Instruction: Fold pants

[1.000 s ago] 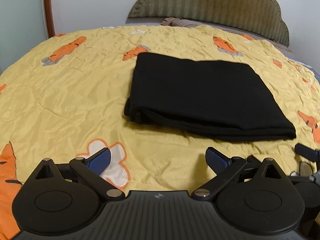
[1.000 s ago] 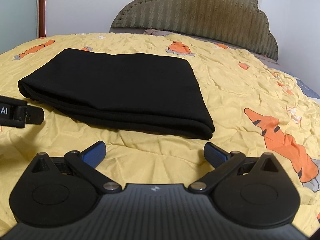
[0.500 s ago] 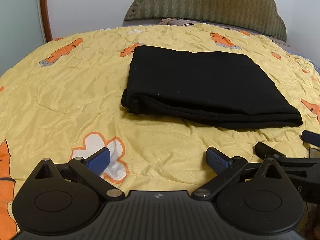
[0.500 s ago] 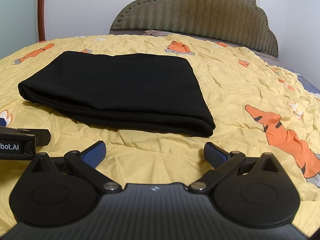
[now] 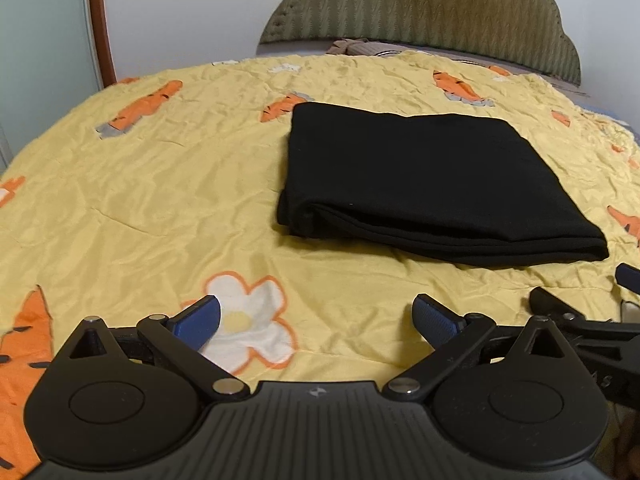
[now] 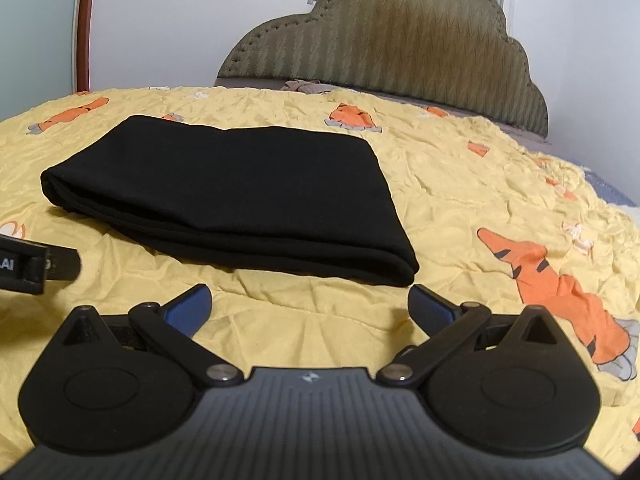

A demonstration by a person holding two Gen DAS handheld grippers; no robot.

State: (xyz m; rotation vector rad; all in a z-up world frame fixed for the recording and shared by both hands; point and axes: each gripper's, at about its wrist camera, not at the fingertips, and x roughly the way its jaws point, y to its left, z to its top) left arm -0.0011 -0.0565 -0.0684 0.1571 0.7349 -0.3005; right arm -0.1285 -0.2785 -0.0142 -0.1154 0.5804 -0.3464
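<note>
Black pants (image 5: 424, 176) lie folded into a flat rectangle on the yellow bedspread (image 5: 160, 200), with stacked layers showing along the near edge. My left gripper (image 5: 316, 320) hovers open, short of the pants and to their left, nothing between its blue pads. In the right wrist view the same folded pants (image 6: 240, 192) lie ahead and to the left. My right gripper (image 6: 308, 308) is open and empty just short of their near right corner. Part of the right gripper shows at the left wrist view's right edge, and part of the left gripper at the right wrist view's left edge.
The bedspread (image 6: 480, 200) is wrinkled, printed with orange tigers and a white flower (image 5: 248, 320). A padded olive headboard (image 6: 388, 40) and a brownish bundle (image 6: 308, 86) stand at the far end. A wood-framed panel (image 5: 100, 24) is at the left wall.
Both grippers have drawn back and risen slightly from the pants, staying open. The pants have not moved.
</note>
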